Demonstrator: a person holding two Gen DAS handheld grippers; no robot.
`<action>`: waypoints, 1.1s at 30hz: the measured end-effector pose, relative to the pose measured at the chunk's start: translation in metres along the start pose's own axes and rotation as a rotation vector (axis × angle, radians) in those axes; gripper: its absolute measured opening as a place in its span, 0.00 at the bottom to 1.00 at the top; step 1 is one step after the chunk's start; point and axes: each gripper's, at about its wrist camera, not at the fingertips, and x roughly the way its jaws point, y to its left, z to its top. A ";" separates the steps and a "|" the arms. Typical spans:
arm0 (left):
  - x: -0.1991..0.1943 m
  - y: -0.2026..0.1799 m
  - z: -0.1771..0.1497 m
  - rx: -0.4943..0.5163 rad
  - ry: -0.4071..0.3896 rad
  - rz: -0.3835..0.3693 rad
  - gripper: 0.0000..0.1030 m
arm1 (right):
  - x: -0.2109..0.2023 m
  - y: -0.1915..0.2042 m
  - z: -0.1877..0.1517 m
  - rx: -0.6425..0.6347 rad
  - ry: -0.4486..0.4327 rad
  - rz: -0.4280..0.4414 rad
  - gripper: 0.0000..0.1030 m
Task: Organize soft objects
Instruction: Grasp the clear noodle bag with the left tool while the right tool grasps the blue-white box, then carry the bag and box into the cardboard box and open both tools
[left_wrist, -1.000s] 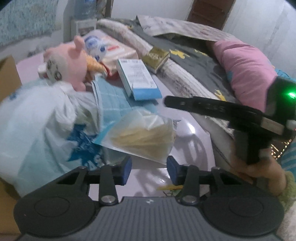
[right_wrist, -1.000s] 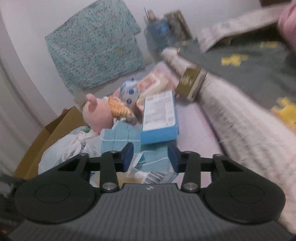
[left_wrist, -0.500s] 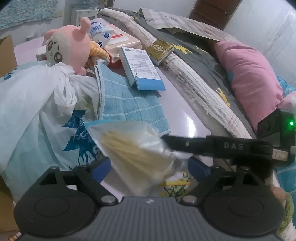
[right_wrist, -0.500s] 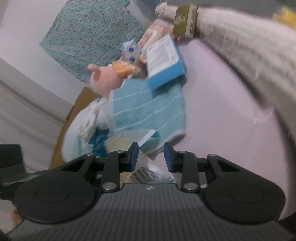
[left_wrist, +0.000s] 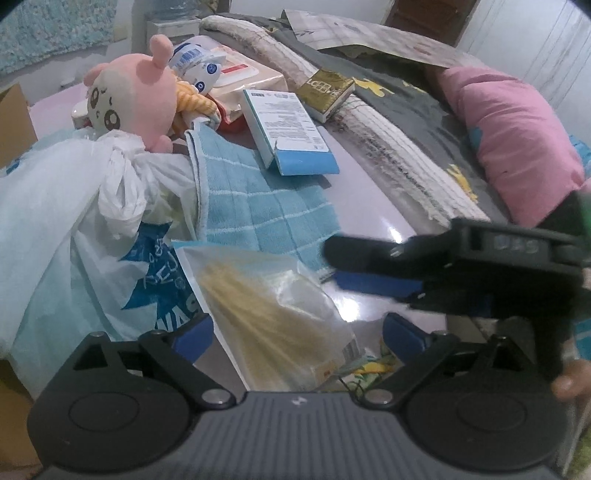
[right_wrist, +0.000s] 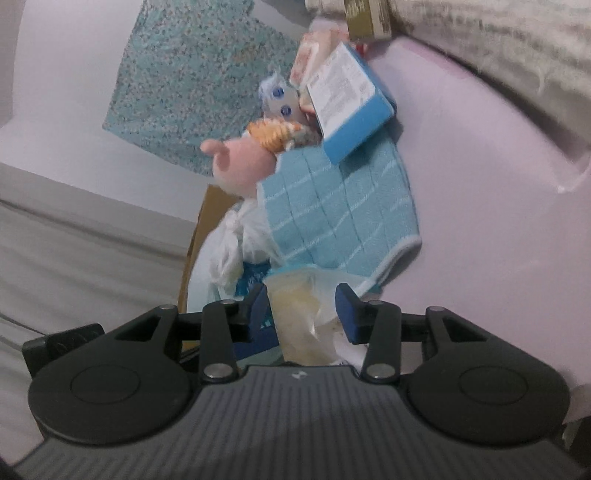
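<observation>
A clear plastic packet (left_wrist: 266, 306) of pale yellow material lies on the lilac surface (left_wrist: 369, 192). It sits between the wide-apart fingers of my left gripper (left_wrist: 298, 332), whose jaws are opening; the pads do not touch it. My right gripper (left_wrist: 334, 267) reaches in from the right at the packet's far corner. In the right wrist view the packet (right_wrist: 299, 321) fills the gap of the right gripper (right_wrist: 302, 308), jaws opening and not pressing. Beyond lie a blue checked towel (left_wrist: 266, 210), a pink plush (left_wrist: 133, 99) and a tied white plastic bag (left_wrist: 74, 221).
A blue-and-white box (left_wrist: 288, 129) rests on the towel's far edge, with a gold box (left_wrist: 327, 92) and wrapped packs behind. A rolled beige blanket (left_wrist: 388, 147) and a pink pillow (left_wrist: 517, 136) line the right. A cardboard box (left_wrist: 14, 118) stands at the left.
My left gripper's jaws have spread wide and let go of the packet, which now lies on the surface. The right gripper has rolled, come in low and now has the packet between its pads.
</observation>
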 end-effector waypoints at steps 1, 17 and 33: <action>0.002 -0.001 0.001 0.003 -0.001 0.010 0.96 | -0.005 0.003 0.002 -0.020 -0.023 -0.018 0.42; 0.004 0.014 -0.010 -0.005 -0.001 0.033 0.61 | 0.050 0.070 0.093 -0.521 -0.092 -0.379 0.89; -0.003 0.025 -0.017 -0.018 -0.029 -0.019 0.55 | 0.146 0.056 0.131 -0.582 -0.003 -0.553 0.70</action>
